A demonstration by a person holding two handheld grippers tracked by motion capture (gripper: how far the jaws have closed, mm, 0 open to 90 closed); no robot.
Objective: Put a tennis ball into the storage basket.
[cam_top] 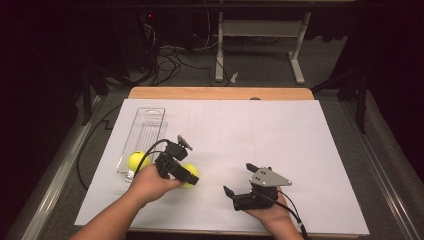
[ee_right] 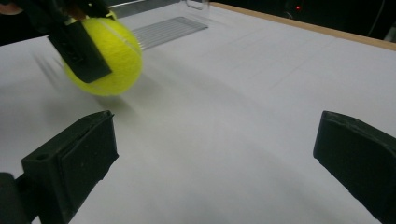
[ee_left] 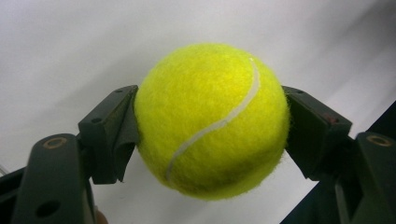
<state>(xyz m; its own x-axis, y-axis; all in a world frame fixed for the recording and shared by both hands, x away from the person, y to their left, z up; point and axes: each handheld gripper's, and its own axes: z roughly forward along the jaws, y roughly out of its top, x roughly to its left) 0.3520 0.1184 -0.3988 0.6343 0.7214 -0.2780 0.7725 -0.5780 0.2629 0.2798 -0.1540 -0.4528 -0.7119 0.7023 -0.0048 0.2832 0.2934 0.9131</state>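
A yellow tennis ball (ee_left: 212,121) is clamped between the two black jaws of my left gripper (ee_left: 212,128), just above the white sheet. From above, that ball (cam_top: 193,170) sits at the tip of the left gripper (cam_top: 187,176), right of the tray. A second yellow ball (cam_top: 135,160) lies in the near end of a clear plastic tray (cam_top: 149,122). My right gripper (cam_top: 237,178) is held low near the front edge, jaws wide apart with nothing between them. Its own view shows the gripper (ee_right: 215,154) open and facing the held ball (ee_right: 116,56).
A white sheet (cam_top: 260,135) covers the wooden table, whose far edge (cam_top: 220,93) shows bare wood. Metal rails run along both sides. Cables and a desk frame (cam_top: 260,30) stand on the floor beyond. The ribbed tray (ee_right: 168,30) lies behind the held ball.
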